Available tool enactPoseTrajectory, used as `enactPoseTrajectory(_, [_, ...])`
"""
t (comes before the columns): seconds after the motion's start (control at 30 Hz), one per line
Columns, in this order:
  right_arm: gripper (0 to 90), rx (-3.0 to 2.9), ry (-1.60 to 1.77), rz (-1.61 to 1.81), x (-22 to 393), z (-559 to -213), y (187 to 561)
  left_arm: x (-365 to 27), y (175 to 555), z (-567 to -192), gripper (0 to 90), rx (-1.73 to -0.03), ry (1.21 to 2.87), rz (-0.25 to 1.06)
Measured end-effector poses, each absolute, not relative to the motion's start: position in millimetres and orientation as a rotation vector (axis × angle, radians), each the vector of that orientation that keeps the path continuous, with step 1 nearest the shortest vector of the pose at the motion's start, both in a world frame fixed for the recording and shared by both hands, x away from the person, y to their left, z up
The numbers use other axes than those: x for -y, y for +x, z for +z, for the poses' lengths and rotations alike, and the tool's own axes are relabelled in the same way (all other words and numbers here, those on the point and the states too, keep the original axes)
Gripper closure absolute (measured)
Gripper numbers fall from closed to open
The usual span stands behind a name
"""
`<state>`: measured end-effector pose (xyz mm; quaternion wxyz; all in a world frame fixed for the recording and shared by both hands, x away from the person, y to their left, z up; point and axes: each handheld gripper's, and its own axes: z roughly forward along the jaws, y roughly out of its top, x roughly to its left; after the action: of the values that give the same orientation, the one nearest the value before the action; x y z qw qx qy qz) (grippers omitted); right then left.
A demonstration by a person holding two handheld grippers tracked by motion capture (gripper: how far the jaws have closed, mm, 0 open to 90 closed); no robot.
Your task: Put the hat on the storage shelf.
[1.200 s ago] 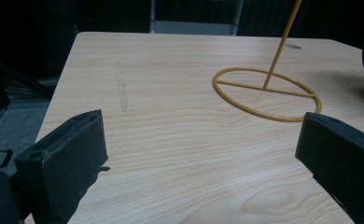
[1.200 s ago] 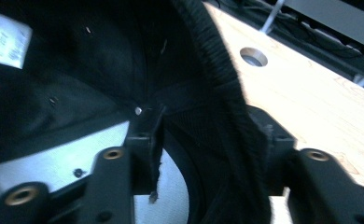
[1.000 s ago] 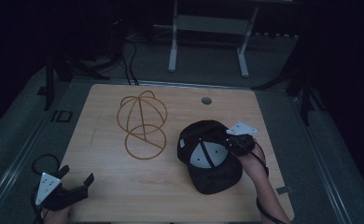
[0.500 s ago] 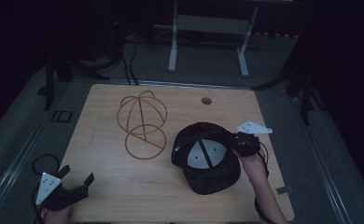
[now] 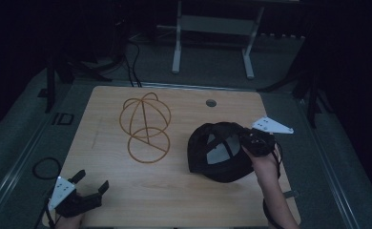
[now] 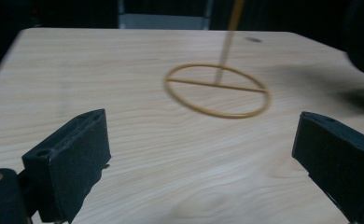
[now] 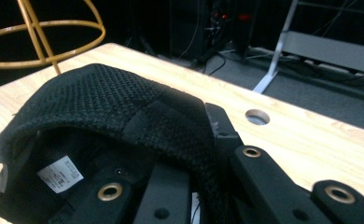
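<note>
Right now the right gripper [image 5: 245, 141] is clenched on the rim of the black cap [image 5: 217, 152], lower right of the wooden surface [image 5: 174, 195]; the left gripper [image 5: 92, 182], lower left, stands released with nothing between its jaws.

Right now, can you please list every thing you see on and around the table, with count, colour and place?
cap: one, black, right part of the table, its edge clamped in the right gripper
wire stand: one, yellow, left of centre on the table
table: one, light wood, centre, with a round hole near its far edge
metal frame: one, pale grey, on the floor behind the table
cables: several, black, floor at far left
right gripper: one, black, shut on the cap's edge
left gripper: one, black, near left corner, open
</note>
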<state>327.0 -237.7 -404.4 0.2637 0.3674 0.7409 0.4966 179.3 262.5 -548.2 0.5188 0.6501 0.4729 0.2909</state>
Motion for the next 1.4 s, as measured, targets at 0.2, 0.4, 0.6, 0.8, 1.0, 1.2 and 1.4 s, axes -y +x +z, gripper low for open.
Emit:
enactPoseTrajectory(0.2, [88.4, -1.95, 1.008, 1.417, 240.9, -393.4, 320.6, -218.7, 180.0, -533.3, 4.5, -1.04, 1.603, 0.598])
enactPoseTrajectory(0.4, [88.3, -1.926, 0.965, 1.456, 239.6, -382.8, 309.1, -175.3, 186.8, -520.4, 4.7, -0.935, 1.642, 0.574])
enactPoseTrajectory(0.6, [88.3, -1.917, 0.946, 1.475, 240.5, -378.3, 304.0, -138.4, 200.7, -514.0, 7.9, -0.848, 1.689, 0.52])
enactPoseTrajectory(0.8, [88.4, -1.91, 0.946, 1.488, 242.9, -380.4, 299.4, -102.6, 210.7, -506.9, 12.0, -0.796, 1.69, 0.489])
enactPoseTrajectory(1.0, [88.3, -1.908, 0.942, 1.49, 242.1, -381.3, 297.0, -74.8, 224.3, -497.2, 13.4, -0.76, 1.697, 0.476])
enactPoseTrajectory(1.2, [88.3, -1.901, 0.943, 1.517, 242.1, -380.4, 295.3, -57.6, 233.9, -496.8, 14.6, -0.758, 1.682, 0.472])
enactPoseTrajectory(1.4, [88.3, -1.912, 0.911, 1.521, 239.9, -378.4, 290.7, -46.0, 241.3, -499.5, 18.6, -0.774, 1.655, 0.463])
